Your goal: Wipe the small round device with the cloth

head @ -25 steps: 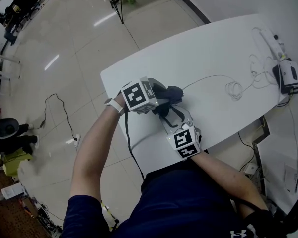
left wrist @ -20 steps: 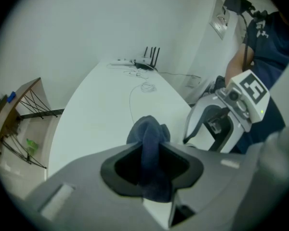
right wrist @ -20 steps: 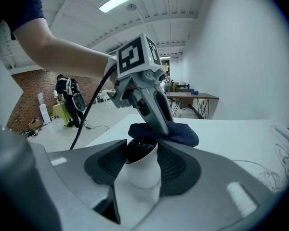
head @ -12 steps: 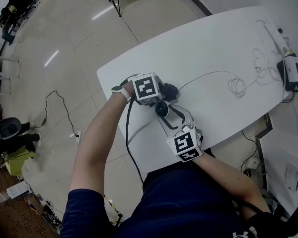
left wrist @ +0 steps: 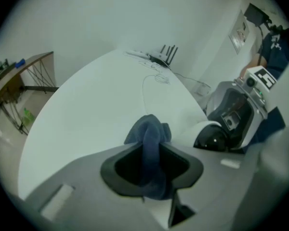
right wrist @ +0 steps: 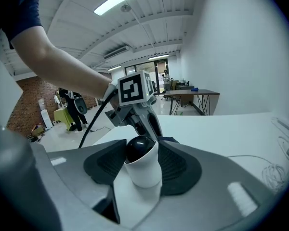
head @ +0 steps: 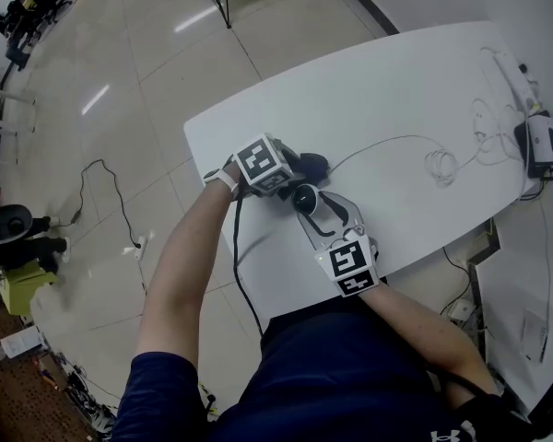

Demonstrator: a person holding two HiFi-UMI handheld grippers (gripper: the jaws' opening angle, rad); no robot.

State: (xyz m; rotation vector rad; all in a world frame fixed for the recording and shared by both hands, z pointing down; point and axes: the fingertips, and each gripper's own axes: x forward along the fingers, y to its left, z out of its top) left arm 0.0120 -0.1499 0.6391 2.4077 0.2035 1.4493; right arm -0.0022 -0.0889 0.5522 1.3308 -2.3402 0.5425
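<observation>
**A:** While I squint at this, what are the two tongs doing?

**B:** Left tongs are clenched on a dark blue cloth, which is bunched up and pokes out past the tips. Right tongs grip the small round device (white body, black dome) with a pad against each side, though those jaws have just been opening a hair.

**A:** And where's the device?

**B:** Near the person's edge of the white tabletop, cloth just beside it. Can't tell if they touch.

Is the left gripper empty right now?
No, the left gripper has the dark blue cloth pinched between its jaws.
</observation>
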